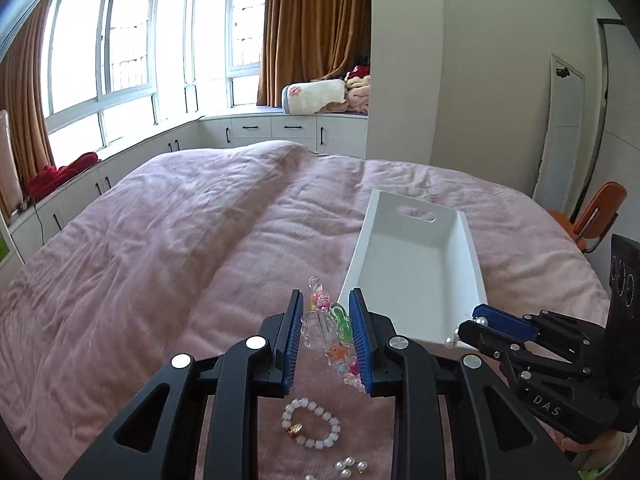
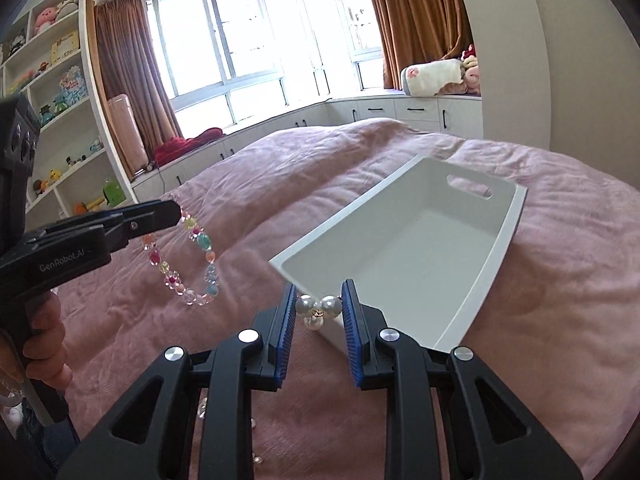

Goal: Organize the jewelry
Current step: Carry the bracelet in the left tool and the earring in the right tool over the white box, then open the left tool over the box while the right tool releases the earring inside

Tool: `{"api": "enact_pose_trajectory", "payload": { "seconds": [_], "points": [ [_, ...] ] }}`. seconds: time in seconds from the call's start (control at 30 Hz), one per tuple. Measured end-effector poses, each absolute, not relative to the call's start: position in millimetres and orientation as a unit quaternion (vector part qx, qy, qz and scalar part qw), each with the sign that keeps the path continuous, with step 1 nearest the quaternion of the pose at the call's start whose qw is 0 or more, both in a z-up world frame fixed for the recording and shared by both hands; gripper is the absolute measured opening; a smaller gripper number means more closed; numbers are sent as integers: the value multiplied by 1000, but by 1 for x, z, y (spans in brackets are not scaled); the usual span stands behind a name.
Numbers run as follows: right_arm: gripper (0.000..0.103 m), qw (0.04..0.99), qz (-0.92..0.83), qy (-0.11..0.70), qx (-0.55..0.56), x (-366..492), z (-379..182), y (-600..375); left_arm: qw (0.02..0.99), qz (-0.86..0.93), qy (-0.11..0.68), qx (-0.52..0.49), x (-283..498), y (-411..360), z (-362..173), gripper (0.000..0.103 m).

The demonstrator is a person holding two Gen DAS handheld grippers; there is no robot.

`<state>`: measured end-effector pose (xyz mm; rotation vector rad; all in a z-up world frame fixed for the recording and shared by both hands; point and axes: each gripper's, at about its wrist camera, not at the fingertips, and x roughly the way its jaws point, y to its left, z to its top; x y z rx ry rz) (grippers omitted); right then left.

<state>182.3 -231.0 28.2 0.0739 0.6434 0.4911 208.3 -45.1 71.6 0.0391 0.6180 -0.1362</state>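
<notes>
A colourful bracelet (image 2: 188,260) is held above the bed (image 1: 160,240) by the left gripper (image 1: 325,320); pearls (image 2: 318,307) are pinched by the right gripper (image 2: 319,308) at the tray's (image 2: 400,248) near corner.

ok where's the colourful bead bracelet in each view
Left wrist: colourful clear-bead bracelet low centre, pinched in the left claw.
Right wrist: it hangs at left from that claw.
Shared landmark: white rectangular plastic tray on the pink bed.
</notes>
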Motion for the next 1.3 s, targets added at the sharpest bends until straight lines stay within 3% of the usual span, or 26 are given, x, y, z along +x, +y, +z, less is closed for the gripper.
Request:
{"api": "enact_pose_trajectory", "payload": {
  "seconds": [0.47,0.83,1.3],
  "points": [
    [24,932,194,305,19,229,57,-261,944,-132,298,56,283,-132,107,28],
    [24,925,164,341,27,270,35,-281,917,-121,376,55,351,-147,59,28],
    [24,906,165,389,31,278,-6,-269,898,-92,425,67,382,-148,13,29]
  ]
}}
